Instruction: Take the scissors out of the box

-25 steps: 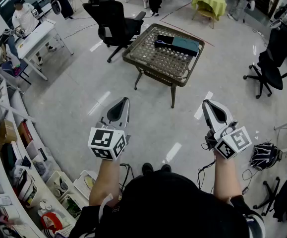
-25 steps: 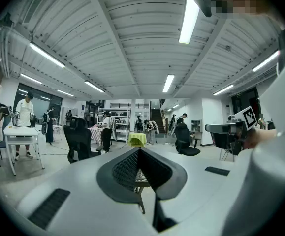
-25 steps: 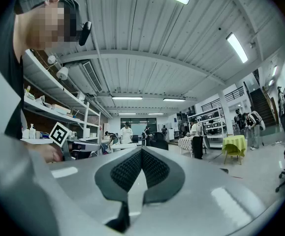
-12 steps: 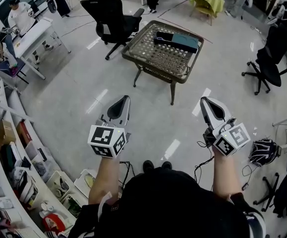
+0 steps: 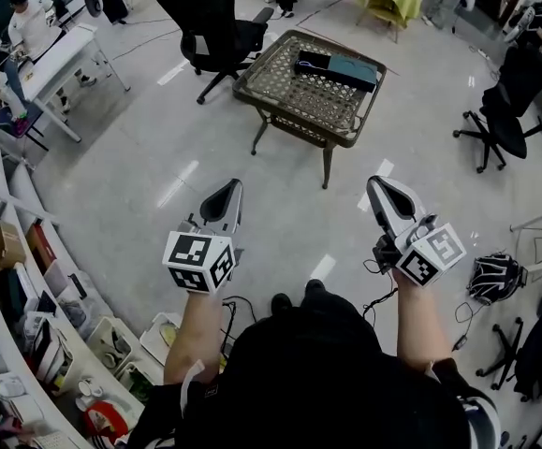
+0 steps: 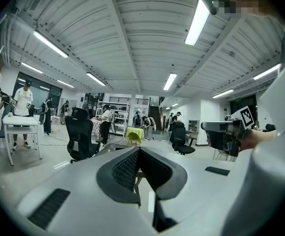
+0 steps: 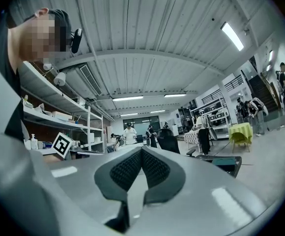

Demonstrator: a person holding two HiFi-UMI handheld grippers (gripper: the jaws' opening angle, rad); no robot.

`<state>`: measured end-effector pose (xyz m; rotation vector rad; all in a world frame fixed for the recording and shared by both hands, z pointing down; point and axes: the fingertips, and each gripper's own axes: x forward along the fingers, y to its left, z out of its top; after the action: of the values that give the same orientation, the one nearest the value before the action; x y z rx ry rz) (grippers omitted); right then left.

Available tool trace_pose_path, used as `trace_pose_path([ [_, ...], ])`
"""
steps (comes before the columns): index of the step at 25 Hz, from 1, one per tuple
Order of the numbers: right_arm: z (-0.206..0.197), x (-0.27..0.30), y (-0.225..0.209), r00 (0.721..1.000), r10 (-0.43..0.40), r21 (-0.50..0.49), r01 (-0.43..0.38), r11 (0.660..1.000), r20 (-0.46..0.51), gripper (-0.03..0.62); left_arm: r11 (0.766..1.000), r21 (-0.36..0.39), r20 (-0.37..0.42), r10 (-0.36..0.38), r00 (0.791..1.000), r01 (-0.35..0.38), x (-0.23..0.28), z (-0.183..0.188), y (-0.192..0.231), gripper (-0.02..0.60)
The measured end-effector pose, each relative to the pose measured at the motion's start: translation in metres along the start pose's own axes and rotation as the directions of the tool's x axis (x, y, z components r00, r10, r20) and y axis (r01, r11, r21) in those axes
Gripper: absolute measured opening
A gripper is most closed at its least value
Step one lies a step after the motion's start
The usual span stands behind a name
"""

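A dark box [image 5: 335, 67] with a teal lid lies on the far part of a brown wicker table [image 5: 289, 96] across the floor. No scissors show in any view. My left gripper [image 5: 235, 186] and right gripper [image 5: 374, 182] are held side by side in the air, well short of the table and pointing toward it. In both, the jaws are shut with nothing between them. In the left gripper view the pads [image 6: 127, 168] meet in front of the table. The right gripper view shows its pads [image 7: 152, 168] meeting too, with the box [image 7: 227, 162] beyond at the right.
Black office chairs stand behind the table [image 5: 210, 26] and at the right [image 5: 505, 110]. Shelving with bins [image 5: 27, 288] runs along the left. A white desk with people by it [image 5: 55, 64] is at the far left. A helmet [image 5: 495, 277] and cables lie on the floor.
Both grippers have moved a little forward toward the table, the right one also drifting left. Their jaws have stayed shut.
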<state>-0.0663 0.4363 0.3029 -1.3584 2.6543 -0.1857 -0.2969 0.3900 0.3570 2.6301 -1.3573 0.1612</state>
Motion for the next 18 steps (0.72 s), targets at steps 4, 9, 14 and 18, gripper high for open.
trace_pose_path([
  [4,-0.013,0.012,0.003,0.999,-0.002,0.018,0.003,1.0,-0.041,0.011,0.999,-0.021,0.011,-0.027,1.0,0.027,0.001,0.003,0.004,0.006],
  [9,-0.023,0.031,0.001,0.998,0.015,0.036,-0.013,0.999,-0.068,0.011,0.999,-0.033,0.008,-0.023,1.0,0.023,0.011,0.003,0.015,0.006],
  [14,-0.025,0.05,-0.016,0.997,0.03,0.047,-0.026,0.999,-0.071,0.011,0.999,-0.044,-0.014,-0.013,1.0,0.012,0.028,-0.003,0.026,0.006],
  [18,-0.027,0.064,-0.036,0.997,0.04,0.062,-0.036,0.997,-0.069,0.011,0.999,-0.051,-0.039,0.002,0.999,-0.004,0.048,-0.007,0.036,0.006],
])
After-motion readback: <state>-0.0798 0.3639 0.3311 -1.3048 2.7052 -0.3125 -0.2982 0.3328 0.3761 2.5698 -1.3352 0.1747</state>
